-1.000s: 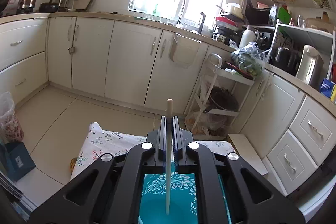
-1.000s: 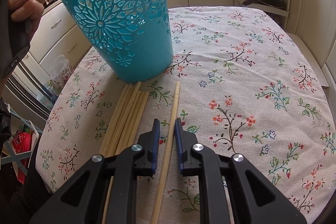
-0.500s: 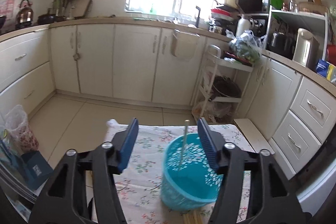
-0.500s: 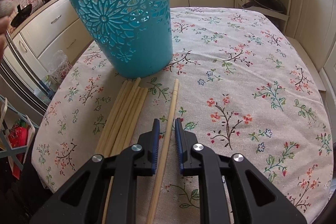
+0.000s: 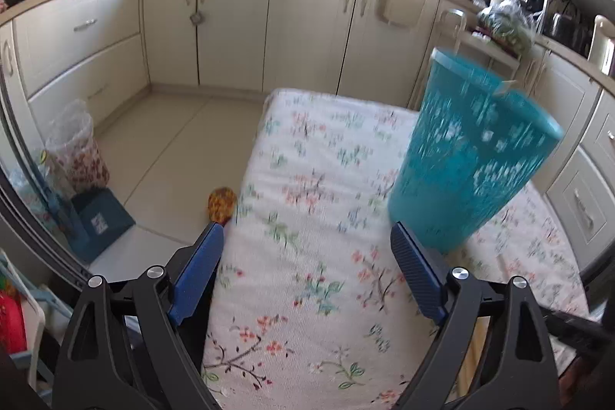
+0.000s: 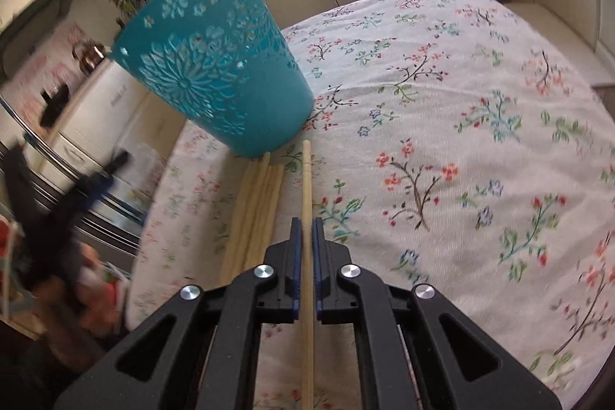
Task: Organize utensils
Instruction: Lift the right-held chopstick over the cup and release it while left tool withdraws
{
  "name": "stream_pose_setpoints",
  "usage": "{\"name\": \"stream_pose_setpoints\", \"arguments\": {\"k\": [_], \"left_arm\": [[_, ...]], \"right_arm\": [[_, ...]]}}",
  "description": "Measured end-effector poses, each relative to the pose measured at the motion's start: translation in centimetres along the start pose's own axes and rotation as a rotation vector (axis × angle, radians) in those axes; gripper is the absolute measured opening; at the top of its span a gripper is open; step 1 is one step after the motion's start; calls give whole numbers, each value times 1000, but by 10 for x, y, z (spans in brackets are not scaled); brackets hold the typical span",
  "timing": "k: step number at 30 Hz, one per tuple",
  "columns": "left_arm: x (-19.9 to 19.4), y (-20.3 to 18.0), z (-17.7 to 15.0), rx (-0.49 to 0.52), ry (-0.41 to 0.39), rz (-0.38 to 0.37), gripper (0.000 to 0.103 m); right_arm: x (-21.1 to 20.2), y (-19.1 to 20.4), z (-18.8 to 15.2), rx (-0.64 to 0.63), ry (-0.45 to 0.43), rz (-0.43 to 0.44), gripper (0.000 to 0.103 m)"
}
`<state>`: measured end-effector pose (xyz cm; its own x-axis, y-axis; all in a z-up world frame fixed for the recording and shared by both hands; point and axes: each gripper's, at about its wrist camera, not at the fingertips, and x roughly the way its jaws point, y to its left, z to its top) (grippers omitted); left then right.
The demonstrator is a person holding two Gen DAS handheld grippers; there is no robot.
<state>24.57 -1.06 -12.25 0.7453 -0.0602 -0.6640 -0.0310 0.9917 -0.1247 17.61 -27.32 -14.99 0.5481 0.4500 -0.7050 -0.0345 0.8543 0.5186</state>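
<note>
Pinching one chopstick (image 6: 306, 187), the right gripper (image 6: 306, 231) fingers sit closed; left gripper (image 5: 307, 237) fingers, just opening, stand wide and empty by the unlabelled teal basket (image 5: 469, 156).

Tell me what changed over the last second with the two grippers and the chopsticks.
The left gripper let its chopstick go into the blue basket, its jaws have just been opening, and it dropped toward the table, now empty. The right gripper closed on the single chopstick that lay between its jaws. The bundle of chopsticks and the tablecloth stayed put.
</note>
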Motion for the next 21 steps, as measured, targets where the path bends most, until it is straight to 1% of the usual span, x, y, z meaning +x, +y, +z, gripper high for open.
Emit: {"name": "stream_pose_setpoints", "arguments": {"k": [3,7,10,13,17,21], "left_arm": [[11,4,-11,4,29,11,85],[18,9,-18,-3,51,22,85],[21,13,-18,-31,54,11,85],[24,8,-18,-15,63,11,85],[25,4,-18,5,63,7,85],[26,4,-20,1,62,2,85]], "right_arm": [[-14,-1,-1,53,-50,87,6],[-38,6,2,80,-131,171,6],[-58,14,7,76,-196,208,6],[-75,24,19,68,-250,239,6],[-94,46,48,22,-336,279,6],[-96,77,96,-33,-443,299,6]]}}
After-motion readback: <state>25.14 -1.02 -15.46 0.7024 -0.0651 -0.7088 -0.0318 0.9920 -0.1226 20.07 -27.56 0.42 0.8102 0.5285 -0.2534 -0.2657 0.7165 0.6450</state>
